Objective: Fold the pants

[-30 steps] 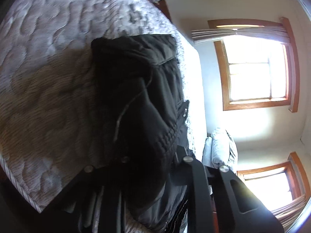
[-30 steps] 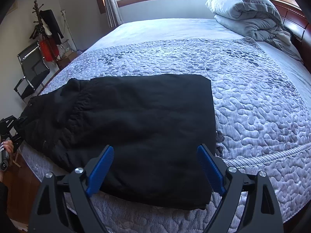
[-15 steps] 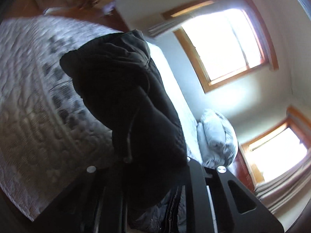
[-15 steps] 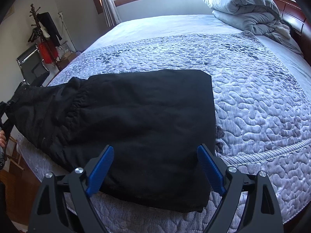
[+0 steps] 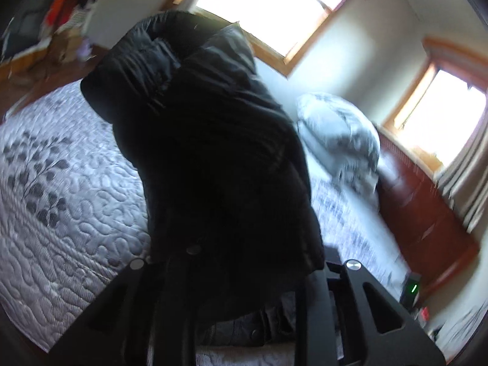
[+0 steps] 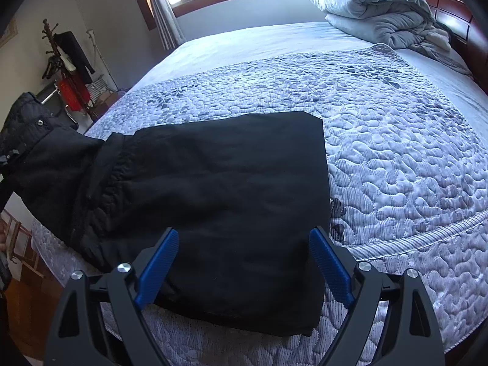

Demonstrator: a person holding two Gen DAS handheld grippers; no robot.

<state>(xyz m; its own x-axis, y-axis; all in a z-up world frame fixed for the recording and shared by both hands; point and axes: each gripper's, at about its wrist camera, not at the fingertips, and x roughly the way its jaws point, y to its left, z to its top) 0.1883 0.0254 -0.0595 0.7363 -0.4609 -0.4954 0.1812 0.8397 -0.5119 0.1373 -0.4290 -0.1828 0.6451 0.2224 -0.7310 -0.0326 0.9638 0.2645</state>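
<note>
Most of the blurred left wrist view is blocked by black pants [image 5: 213,158], which hide the left gripper [image 5: 244,262]'s fingertips; its jaws are opening with bunched cloth between them. The pants lie folded on the quilted bed [image 6: 396,158], waistband end lifted off its left edge, right gripper [image 6: 244,262] wide open, holding nothing.

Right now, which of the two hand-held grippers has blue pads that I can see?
The right hand-held gripper, standing open over the black pants. The left hand-held gripper shows only black parts under the lifted fabric.
</note>
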